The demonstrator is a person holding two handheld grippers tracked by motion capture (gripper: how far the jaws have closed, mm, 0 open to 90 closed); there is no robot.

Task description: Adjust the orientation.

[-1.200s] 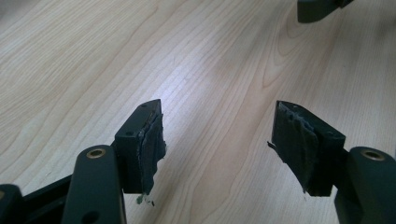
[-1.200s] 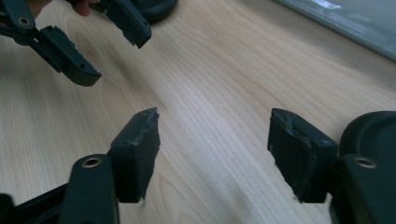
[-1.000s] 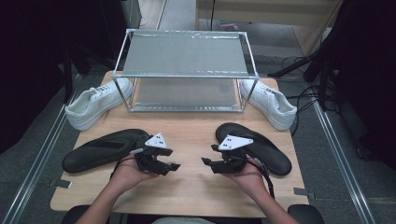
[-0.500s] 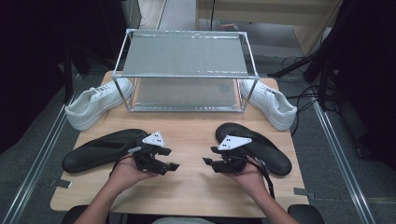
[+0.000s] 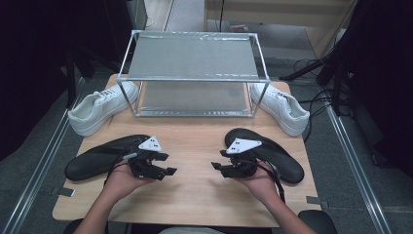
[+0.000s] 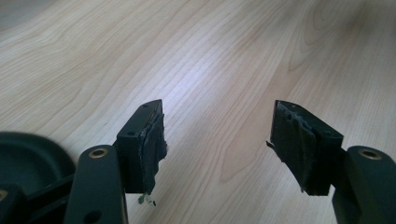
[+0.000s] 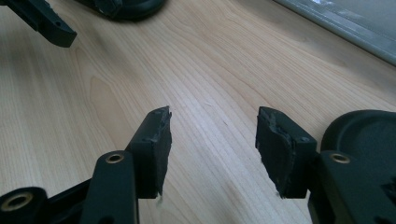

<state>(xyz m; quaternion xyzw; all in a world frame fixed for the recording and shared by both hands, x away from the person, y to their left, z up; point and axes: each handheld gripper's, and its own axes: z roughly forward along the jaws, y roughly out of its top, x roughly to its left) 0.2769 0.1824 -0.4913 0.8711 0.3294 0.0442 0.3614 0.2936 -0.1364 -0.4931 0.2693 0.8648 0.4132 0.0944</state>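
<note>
My left gripper (image 5: 167, 164) rests low over the wooden table (image 5: 195, 195), held in a hand left of centre, with its jaws pointing right. The jaws stand apart over bare wood in the left gripper view (image 6: 217, 140). My right gripper (image 5: 219, 160) faces it from right of centre. It is open (image 7: 212, 144) with nothing between the pads, and its jaws have just been opening a little. A black shoe (image 5: 97, 158) lies behind the left hand and another black shoe (image 5: 277, 156) behind the right hand.
A two-shelf metal rack (image 5: 195, 56) stands at the back of the table. A white sneaker (image 5: 97, 107) lies at its left end and another white sneaker (image 5: 282, 107) at its right end. Bare wood lies between the grippers and the rack.
</note>
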